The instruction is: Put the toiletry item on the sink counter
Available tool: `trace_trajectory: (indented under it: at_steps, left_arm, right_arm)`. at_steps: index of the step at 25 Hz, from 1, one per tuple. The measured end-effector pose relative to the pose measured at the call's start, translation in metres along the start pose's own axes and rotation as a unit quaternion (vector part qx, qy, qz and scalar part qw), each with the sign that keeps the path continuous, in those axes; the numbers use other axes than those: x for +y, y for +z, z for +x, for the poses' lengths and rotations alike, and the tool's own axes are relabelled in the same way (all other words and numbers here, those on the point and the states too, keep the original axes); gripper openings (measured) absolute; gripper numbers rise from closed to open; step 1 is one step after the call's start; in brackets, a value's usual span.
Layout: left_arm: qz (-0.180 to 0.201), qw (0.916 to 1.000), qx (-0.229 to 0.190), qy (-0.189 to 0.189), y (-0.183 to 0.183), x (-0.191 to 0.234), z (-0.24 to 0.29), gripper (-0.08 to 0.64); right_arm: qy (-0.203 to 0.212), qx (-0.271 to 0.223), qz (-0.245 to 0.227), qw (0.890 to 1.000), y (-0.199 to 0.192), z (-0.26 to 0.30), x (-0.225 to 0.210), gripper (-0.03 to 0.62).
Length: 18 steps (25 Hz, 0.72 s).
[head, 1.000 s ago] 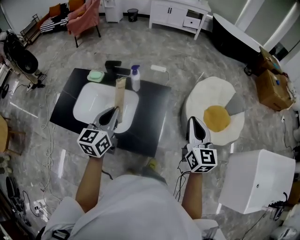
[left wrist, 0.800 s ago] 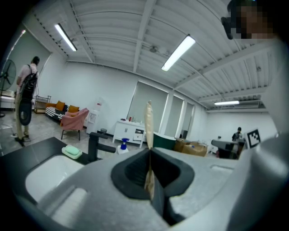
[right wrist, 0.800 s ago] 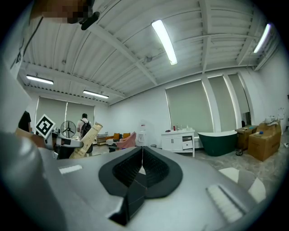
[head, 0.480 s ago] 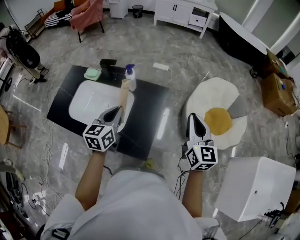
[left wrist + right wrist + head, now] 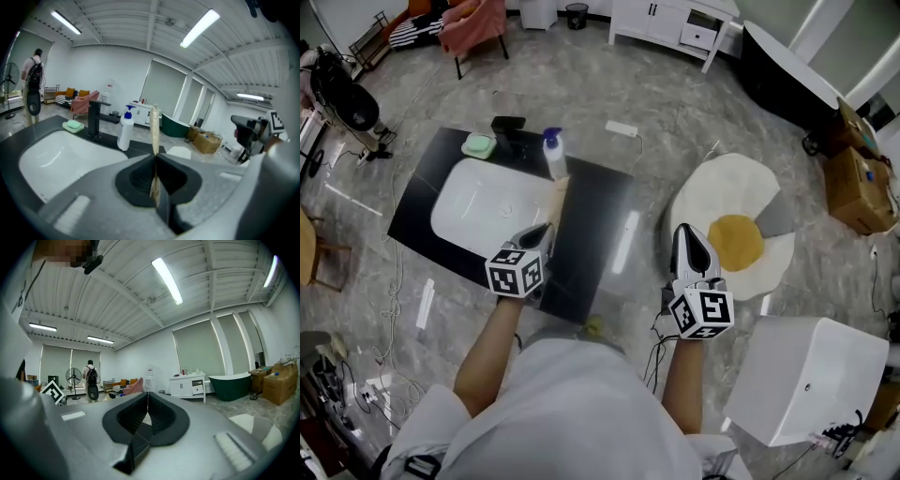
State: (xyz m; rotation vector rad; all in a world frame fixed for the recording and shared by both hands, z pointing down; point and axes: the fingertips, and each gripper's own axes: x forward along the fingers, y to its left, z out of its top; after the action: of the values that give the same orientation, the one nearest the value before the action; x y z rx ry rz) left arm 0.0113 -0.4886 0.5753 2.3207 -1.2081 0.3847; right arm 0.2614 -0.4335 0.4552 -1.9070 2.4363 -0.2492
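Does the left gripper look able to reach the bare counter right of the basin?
Probably yes: the left gripper, shut on the beige tube, hangs over the counter beside the basin, and nothing lies there; the white bottle stands farther back.

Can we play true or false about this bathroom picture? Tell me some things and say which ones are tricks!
1. The left claw is shut on a thin tan tube. True.
2. The right claw holds the white pump bottle with a blue top. False: that claw is shut and empty, and the bottle stands on the black sink counter.
3. The green soap bar lies inside the white basin. False: it sits on the counter behind the basin.
4. An egg-shaped rug lies on the floor. True.
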Motion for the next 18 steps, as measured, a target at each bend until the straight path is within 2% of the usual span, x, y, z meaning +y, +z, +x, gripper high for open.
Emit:
trace_trajectory:
  at_steps: [5,18]
  left_arm:
    - [-0.004,0.9989,0.045,0.008,-0.025,0.012,0.026,0.002]
    - [-0.020,0.9919,0.126,0.002,-0.072,0.013,0.065,0.005]
  right_arm:
    - [0.003,0.005,0.000,1.000,-0.003,0.015,-0.006,0.003]
    - [-0.005,0.029,0.009,1.000,-0.020,0.029,-0.025,0.003]
